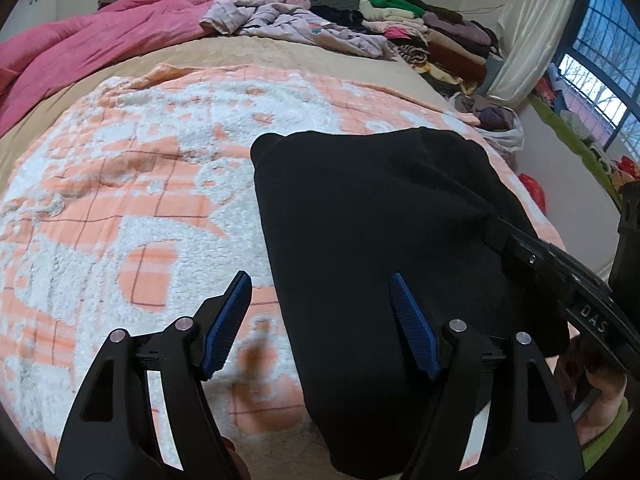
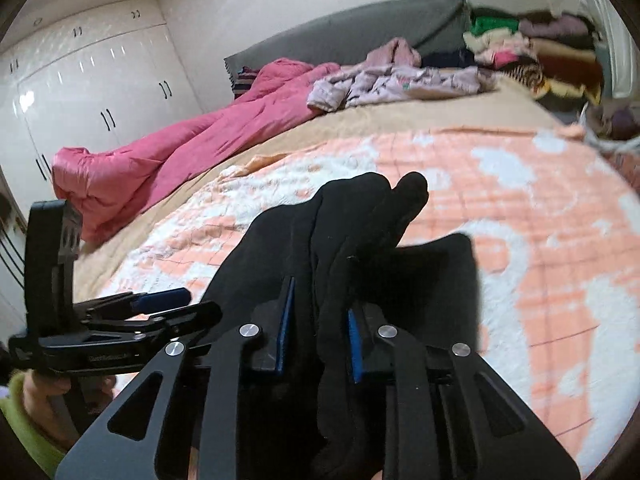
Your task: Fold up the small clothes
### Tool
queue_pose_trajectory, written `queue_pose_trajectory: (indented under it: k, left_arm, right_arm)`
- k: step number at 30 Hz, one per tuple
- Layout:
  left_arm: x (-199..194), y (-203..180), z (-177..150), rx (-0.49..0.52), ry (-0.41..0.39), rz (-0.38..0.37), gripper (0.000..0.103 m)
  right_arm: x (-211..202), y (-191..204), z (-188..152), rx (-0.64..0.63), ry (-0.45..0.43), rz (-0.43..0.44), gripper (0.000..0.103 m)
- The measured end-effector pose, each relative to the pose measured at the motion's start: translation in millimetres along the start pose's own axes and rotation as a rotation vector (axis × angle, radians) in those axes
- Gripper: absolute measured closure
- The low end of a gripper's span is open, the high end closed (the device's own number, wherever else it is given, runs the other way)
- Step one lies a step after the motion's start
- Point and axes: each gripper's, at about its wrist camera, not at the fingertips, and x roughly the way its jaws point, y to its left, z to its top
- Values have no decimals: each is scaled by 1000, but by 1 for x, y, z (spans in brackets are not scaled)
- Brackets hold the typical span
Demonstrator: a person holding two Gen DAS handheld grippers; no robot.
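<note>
A black garment (image 1: 372,240) lies partly folded on the orange-and-white blanket (image 1: 120,200) on the bed. My left gripper (image 1: 320,292) is open and empty, its blue pads straddling the garment's left edge just above the blanket. My right gripper (image 2: 318,320) is shut on a bunched fold of the black garment (image 2: 360,216), lifting it off the blanket (image 2: 540,240). In the left wrist view the right gripper's finger (image 1: 560,272) reaches into the garment from the right. In the right wrist view the left gripper (image 2: 160,300) sits at the lower left.
A pink quilt (image 1: 80,48) lies along the bed's far left. A pile of lilac clothes (image 1: 288,20) and a stack of folded clothes (image 1: 432,32) sit at the head. A grey headboard (image 2: 340,32), white wardrobes (image 2: 80,88) and a window (image 1: 600,60) surround the bed.
</note>
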Motion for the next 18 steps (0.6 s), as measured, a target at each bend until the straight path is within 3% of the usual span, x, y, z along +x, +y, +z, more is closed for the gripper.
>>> queue_pose_trajectory:
  k: [6, 9, 10, 15, 16, 18]
  left_arm:
    - [5, -13, -6, 28, 30, -23, 37]
    - [11, -18, -11, 44, 45, -7, 36]
    - [12, -18, -11, 45, 46, -5, 36]
    - [10, -18, -15, 47, 45, 4, 36]
    - [10, -18, -15, 50, 44, 4, 36]
    - [8, -19, -17, 57, 43, 7, 36]
  right_arm:
    - [4, -32, -10, 54, 60, -49, 82]
    - [17, -51, -22, 125, 125, -50, 71]
    - [18, -53, -24, 137, 129, -54, 64]
    - [4, -55, -30, 176, 121, -37, 50]
    - [-3, -54, -36, 193, 134, -27, 41]
    - [-6, -53, -38, 206, 129, -23, 39]
